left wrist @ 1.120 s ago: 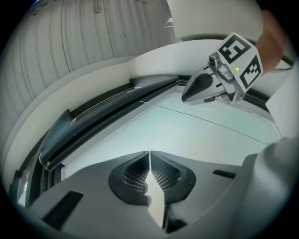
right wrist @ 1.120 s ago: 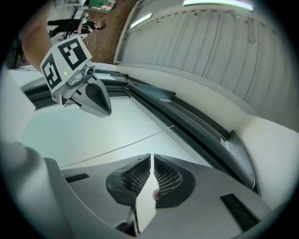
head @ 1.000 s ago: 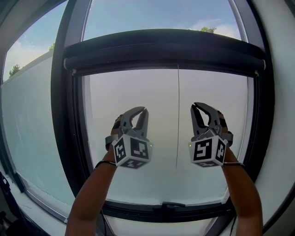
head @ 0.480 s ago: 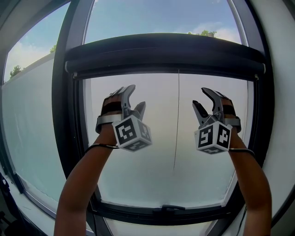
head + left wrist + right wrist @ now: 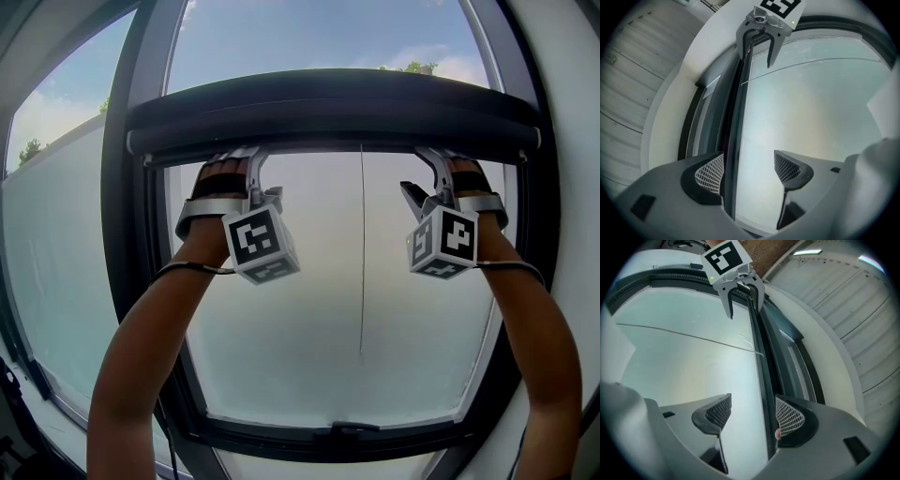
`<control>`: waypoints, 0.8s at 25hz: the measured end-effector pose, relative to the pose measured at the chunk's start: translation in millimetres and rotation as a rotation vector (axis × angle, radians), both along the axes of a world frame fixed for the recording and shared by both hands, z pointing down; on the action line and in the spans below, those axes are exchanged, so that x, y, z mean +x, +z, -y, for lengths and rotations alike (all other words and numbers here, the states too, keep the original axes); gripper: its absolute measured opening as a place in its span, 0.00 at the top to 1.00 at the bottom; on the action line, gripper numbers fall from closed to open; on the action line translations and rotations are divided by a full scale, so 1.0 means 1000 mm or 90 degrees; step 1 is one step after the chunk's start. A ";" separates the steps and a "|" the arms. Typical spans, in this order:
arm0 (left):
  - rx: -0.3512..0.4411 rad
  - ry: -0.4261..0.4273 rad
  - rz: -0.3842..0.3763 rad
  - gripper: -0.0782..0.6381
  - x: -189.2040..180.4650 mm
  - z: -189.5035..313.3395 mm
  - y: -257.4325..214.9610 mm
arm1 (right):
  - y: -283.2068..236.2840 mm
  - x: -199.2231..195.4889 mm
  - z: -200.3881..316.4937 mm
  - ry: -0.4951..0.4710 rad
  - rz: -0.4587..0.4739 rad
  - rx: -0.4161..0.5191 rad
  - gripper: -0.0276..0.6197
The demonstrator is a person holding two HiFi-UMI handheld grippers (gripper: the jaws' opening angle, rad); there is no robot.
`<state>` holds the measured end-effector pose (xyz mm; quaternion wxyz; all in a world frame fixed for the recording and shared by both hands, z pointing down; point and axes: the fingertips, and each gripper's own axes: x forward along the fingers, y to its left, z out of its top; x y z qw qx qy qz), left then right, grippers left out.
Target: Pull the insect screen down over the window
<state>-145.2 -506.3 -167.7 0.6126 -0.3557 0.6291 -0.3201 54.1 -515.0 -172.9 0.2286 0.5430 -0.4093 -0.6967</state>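
head view: insect screen bar point(image 5: 337, 111) spans the upper frame, above the window glass point(image 5: 281, 328); left gripper point(image 5: 246, 161) and right gripper point(image 5: 433, 167) are raised to its underside. left gripper view: jaws opening, apart, the bar's edge running between them beside the left pad, unpinched. right gripper view: jaws opening, apart, the bar's edge between them, close to the right pad.

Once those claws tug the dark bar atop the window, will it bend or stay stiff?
The dark bar runs unbroken from side to side, so it is probably stiff. The left gripper and right gripper, jaws opening around its edge, sit far apart, so it likely descends level. The thin cord looks floppy.
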 end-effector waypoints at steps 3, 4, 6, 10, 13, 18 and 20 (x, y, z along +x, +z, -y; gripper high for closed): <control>-0.012 -0.004 -0.005 0.45 0.006 0.005 -0.006 | -0.011 -0.009 -0.003 0.006 0.004 -0.009 0.54; -0.018 -0.007 -0.008 0.45 0.007 0.008 -0.007 | -0.014 -0.009 0.000 0.012 0.007 -0.016 0.54; -0.027 -0.017 -0.010 0.45 0.004 0.011 -0.010 | -0.017 -0.003 0.007 0.031 0.004 -0.029 0.54; -0.056 -0.035 -0.027 0.45 -0.007 0.017 -0.014 | -0.018 0.014 0.017 0.069 -0.002 -0.046 0.54; -0.050 -0.049 -0.023 0.45 -0.014 0.020 -0.019 | -0.018 0.029 0.022 0.094 0.000 -0.055 0.54; -0.050 -0.070 -0.006 0.45 -0.018 0.025 -0.018 | -0.017 0.044 0.030 0.129 -0.008 -0.066 0.54; -0.046 -0.075 -0.002 0.45 -0.017 0.025 -0.018 | -0.018 0.044 0.031 0.133 -0.005 -0.068 0.54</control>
